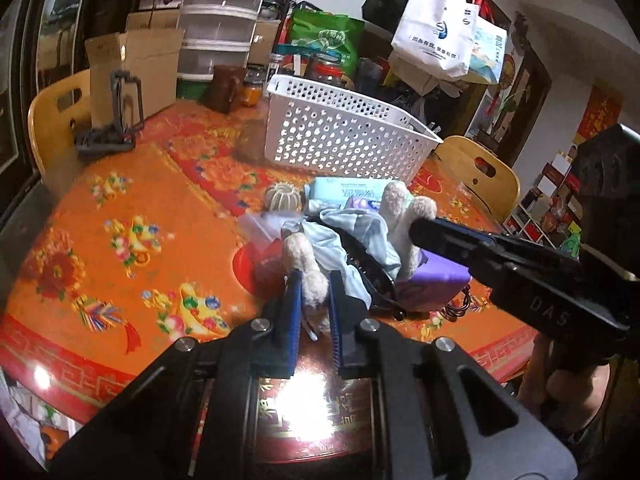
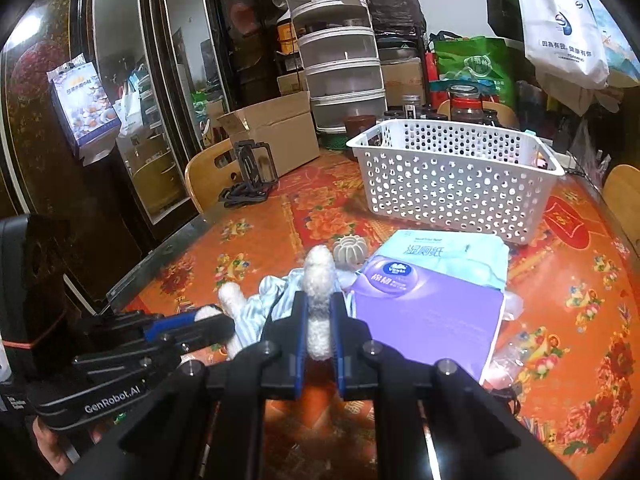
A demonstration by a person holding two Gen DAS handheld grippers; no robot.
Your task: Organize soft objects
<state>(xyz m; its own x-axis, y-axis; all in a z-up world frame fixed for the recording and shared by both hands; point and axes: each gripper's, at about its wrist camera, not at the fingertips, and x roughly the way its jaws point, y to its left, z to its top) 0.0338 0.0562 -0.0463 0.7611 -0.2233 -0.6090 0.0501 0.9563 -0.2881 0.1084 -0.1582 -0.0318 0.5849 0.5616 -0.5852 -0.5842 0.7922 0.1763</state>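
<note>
A cream plush toy in a pale blue striped garment [image 1: 340,236] lies on the table in front of a white perforated basket [image 1: 344,136]. My left gripper [image 1: 314,284] is shut on one plush limb [image 1: 308,268]. My right gripper [image 2: 319,312] is shut on another limb [image 2: 319,280]; it shows in the left wrist view [image 1: 424,228] reaching in from the right. A purple tissue pack [image 2: 428,312] and a light blue wet-wipe pack [image 2: 448,252] lie beside the toy. A small grey ribbed ball [image 2: 351,250] sits behind it.
The basket [image 2: 452,176] stands at the table's far side. A cardboard box [image 2: 272,136], a black metal frame [image 2: 250,176], stacked plastic drawers [image 2: 344,64] and jars stand at the back. Wooden chairs [image 1: 484,176] flank the orange floral tablecloth [image 1: 132,240].
</note>
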